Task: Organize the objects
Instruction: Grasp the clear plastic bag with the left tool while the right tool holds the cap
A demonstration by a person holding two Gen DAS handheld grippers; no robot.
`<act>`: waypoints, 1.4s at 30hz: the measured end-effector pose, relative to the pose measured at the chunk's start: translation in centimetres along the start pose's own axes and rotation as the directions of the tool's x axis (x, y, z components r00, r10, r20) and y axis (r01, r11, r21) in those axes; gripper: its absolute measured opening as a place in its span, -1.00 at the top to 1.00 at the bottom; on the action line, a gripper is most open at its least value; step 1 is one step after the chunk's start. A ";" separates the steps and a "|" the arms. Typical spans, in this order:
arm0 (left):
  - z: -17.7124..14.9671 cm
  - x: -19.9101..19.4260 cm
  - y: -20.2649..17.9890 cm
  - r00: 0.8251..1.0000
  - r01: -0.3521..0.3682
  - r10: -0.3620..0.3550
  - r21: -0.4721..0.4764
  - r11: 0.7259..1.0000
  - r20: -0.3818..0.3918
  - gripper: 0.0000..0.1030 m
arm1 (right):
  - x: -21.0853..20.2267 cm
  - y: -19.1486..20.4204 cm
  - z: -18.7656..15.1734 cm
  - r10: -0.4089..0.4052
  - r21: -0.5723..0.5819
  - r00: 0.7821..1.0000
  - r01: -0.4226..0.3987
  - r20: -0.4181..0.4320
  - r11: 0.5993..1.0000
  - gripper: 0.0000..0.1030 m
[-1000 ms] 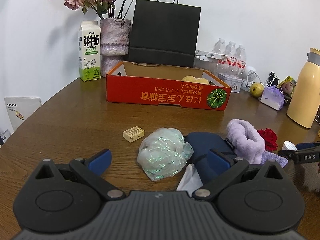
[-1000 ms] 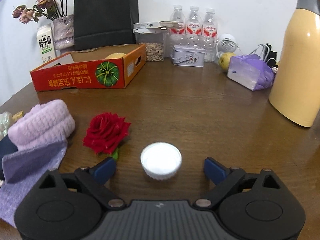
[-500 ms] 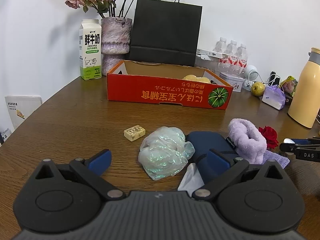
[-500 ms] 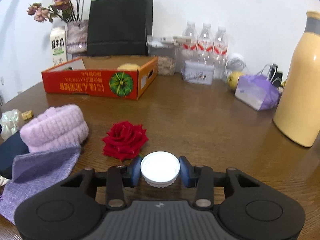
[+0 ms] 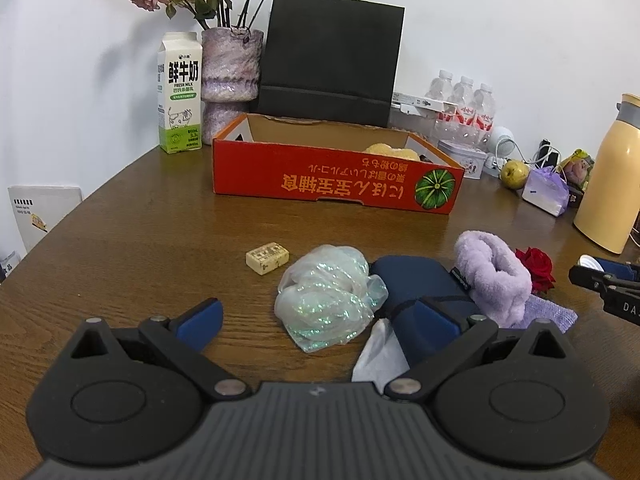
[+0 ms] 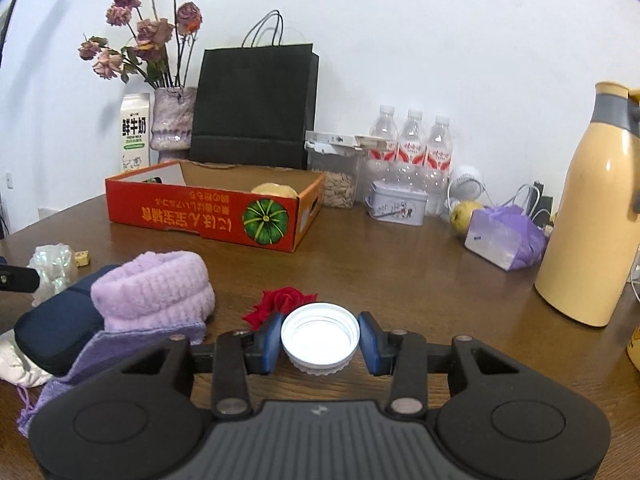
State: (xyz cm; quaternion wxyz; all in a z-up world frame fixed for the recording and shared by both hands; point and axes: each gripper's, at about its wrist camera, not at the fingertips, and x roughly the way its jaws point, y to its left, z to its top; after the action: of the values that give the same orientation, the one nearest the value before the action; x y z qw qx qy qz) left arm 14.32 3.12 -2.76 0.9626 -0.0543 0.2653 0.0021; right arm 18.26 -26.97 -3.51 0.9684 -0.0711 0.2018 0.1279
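My right claw (image 6: 319, 339) is clamped on the white cap (image 6: 319, 338), one blue pad on each side, open side up, above the surface (image 6: 400, 264). The red rose (image 6: 280, 300) lies at its 11 o'clock. My left claw (image 5: 316, 320) gapes wide, holding nothing, the iridescent bag (image 5: 328, 300) at its 12 o'clock.

The right gripper (image 6: 319, 340) is closed, its blue pads (image 6: 270, 342) pressed against something held between them, raised off the table. The left gripper (image 5: 318, 320) hangs level with its fingers (image 5: 200, 318) spread wide apart, gripping nothing.
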 end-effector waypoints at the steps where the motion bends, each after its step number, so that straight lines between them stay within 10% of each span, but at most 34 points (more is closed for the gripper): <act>1: 0.0 0.0 -0.1 1.000 0.000 0.000 0.002 1.000 -0.004 -1.00 | -0.1 0.1 0.0 -0.001 -0.004 1.000 0.001 0.004 1.000 0.24; 18: 2.5 4.5 0.4 0.993 -0.011 0.009 -0.015 1.000 -0.116 -0.96 | -0.4 0.3 -0.1 0.007 -0.012 1.000 -0.007 0.024 1.000 0.24; 25: 2.1 4.7 0.6 0.994 0.048 -0.051 -0.040 0.998 -0.099 0.14 | -0.4 0.3 -0.2 0.009 -0.018 1.000 -0.008 0.027 1.000 0.24; 42: 1.4 1.6 1.2 1.000 -0.002 0.003 -0.050 0.999 0.020 0.15 | -0.6 0.3 -0.1 0.000 -0.016 0.999 0.000 0.036 1.000 0.24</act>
State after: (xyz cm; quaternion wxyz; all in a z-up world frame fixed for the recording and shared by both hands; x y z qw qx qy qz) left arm 16.34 4.44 -2.49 0.9635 -0.0778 0.2558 0.0105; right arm 17.63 -26.84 -3.41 0.9713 -0.0766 0.1832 0.1307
